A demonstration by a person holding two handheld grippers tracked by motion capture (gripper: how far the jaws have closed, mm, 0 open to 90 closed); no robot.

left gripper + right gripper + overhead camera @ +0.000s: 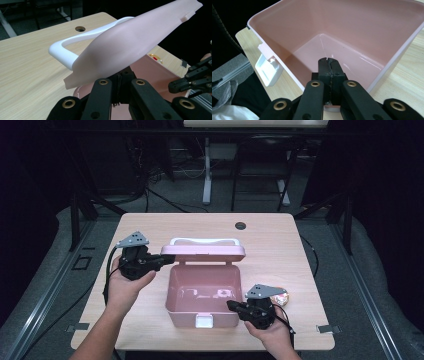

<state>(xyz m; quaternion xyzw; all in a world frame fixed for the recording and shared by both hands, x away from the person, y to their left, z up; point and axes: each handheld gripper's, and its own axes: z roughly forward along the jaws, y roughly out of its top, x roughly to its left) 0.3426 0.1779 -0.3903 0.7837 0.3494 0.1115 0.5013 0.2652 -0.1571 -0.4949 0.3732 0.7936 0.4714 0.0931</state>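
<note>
Looking down from the high view, we see a light wooden table (150, 227) carrying a pink box (202, 295) near its middle, close to the near edge. The box stands open and its inside is bare. Its lid (205, 251) is raised at the far side, with a white handle (205, 240) along the top. A white latch (204, 321) hangs on the front wall of the box.

We hold the left gripper (167, 259) at the left end of the lid. In the left gripper view, its jaws are pressed together beneath the lid's underside (130, 42); whether they touch the lid we cannot tell.

We hold the right gripper (231, 305) at the right front corner of the box. In the right gripper view, its jaws are pressed together over the box rim (384, 67), with nothing between them.

Just beyond the right hand (267, 327), a small round orange-and-white object (281, 295) lies on the table.
</note>
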